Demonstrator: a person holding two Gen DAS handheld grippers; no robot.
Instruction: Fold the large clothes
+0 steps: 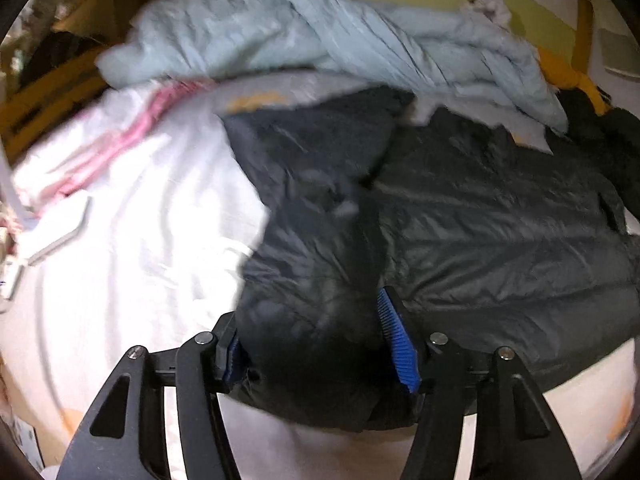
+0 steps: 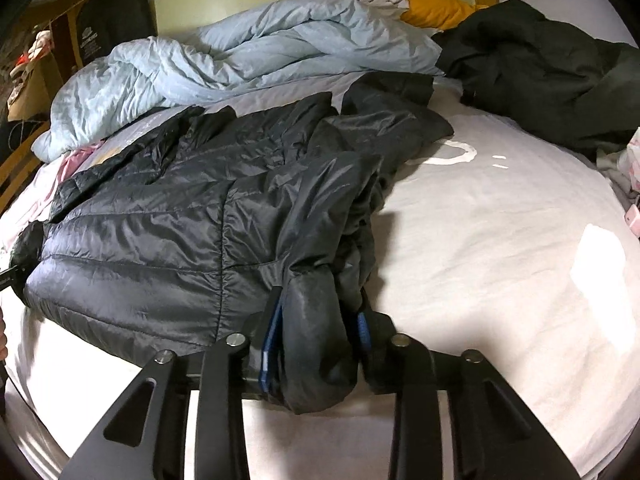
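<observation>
A black quilted puffer jacket [image 2: 152, 216] lies spread on the white bed sheet [image 2: 500, 240]. In the right wrist view its right edge is bunched into a thick fold, and my right gripper [image 2: 318, 336] is shut on that fold, blue pads [image 2: 269, 344] touching it on both sides. In the left wrist view the same jacket [image 1: 500, 220] fills the right half. Its near left corner bulges between the fingers of my left gripper [image 1: 312, 344], which is shut on it. The left blue pad is mostly hidden by fabric; the right pad [image 1: 398, 340] shows its ribbed face.
A crumpled light blue duvet [image 2: 240, 64] is heaped at the head of the bed. Another dark garment [image 2: 540, 76] lies at the far right, an orange cloth [image 2: 436, 8] behind it. Pink-and-white fabric [image 1: 120, 136] lies left of the jacket. A wooden bed frame [image 1: 36, 108] runs along the left.
</observation>
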